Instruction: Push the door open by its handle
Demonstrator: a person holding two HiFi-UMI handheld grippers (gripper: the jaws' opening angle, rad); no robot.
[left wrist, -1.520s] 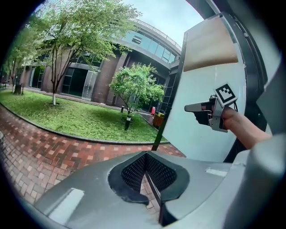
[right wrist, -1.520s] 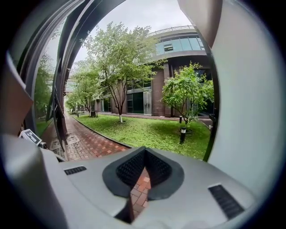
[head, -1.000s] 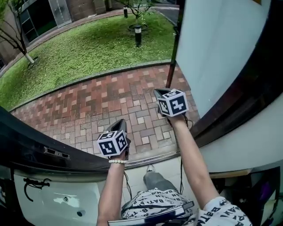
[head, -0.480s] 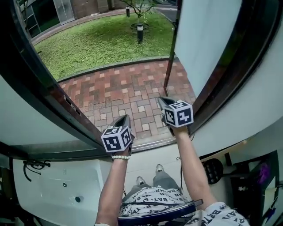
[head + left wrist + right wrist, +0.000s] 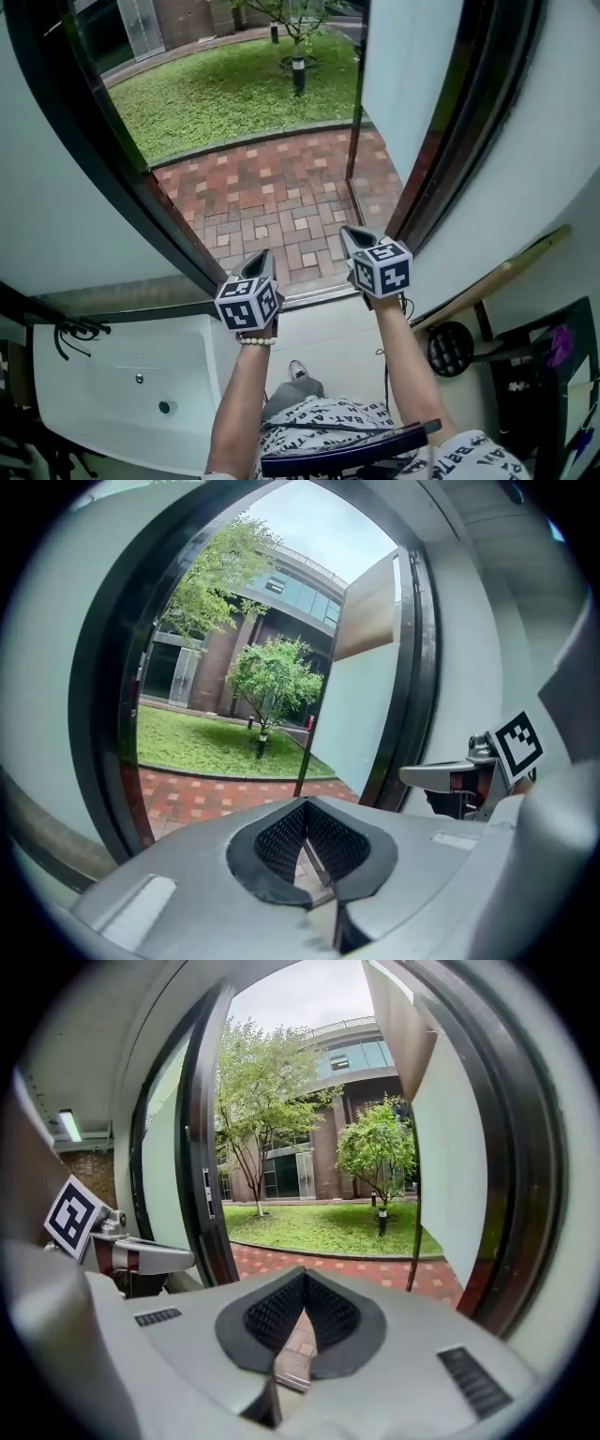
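The head view shows two grippers near the centre: the left gripper (image 5: 265,255) at 8 o'clock and the right gripper (image 5: 351,232) at 3 o'clock. There are two marker cubes, the left cube (image 5: 247,305) and the right cube (image 5: 382,267). Two forearms run in from 6 o'clock, with one bracelet (image 5: 251,341) and one shoe (image 5: 298,369). Two white door panels stand open, the left panel (image 5: 56,187) at 9 o'clock and the right panel (image 5: 408,66) at 1 o'clock. One lamp (image 5: 298,73) stands at 12 o'clock, and one cable (image 5: 75,333) lies at 8 o'clock. The right gripper view shows two trees: a tall tree (image 5: 258,1101) at 11 o'clock and a small tree (image 5: 380,1147) at 2 o'clock.
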